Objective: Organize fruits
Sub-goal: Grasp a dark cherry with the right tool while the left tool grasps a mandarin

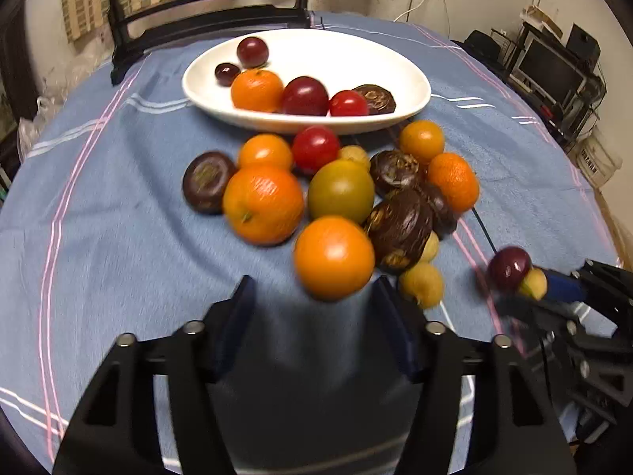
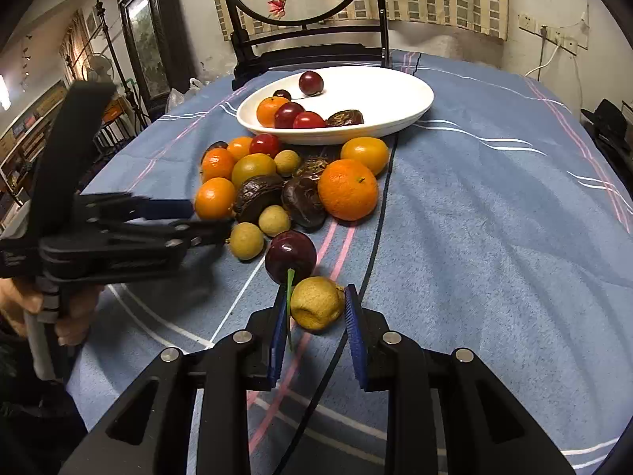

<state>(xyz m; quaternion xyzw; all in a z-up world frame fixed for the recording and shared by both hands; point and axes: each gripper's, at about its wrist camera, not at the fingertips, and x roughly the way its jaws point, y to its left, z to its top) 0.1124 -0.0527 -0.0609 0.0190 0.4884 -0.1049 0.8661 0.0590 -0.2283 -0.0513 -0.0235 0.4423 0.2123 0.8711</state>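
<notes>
My left tongs (image 1: 312, 297) low over bench (image 1: 118, 217), jaws wide, empty, orange (image 1: 334, 257) just ahead. Right tongs (image 2: 316, 312) straddle longan (image 2: 316, 303), contact unclear; plum (image 2: 290, 255) beyond. Bowl (image 2: 395, 118) far side; open cloth right.

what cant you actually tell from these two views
- Left wrist view: motion blur smears the nearest orange, so whether the open left hand-held gripper touches it is unclear.
- Right wrist view: whether the right hand-held gripper's blue pads press the yellow fruit is uncertain; a gap may remain.
- Both views: the white bowl's near rim hides the bottoms of the fruit inside.
- The brown fruits are too blurred to identify.
</notes>
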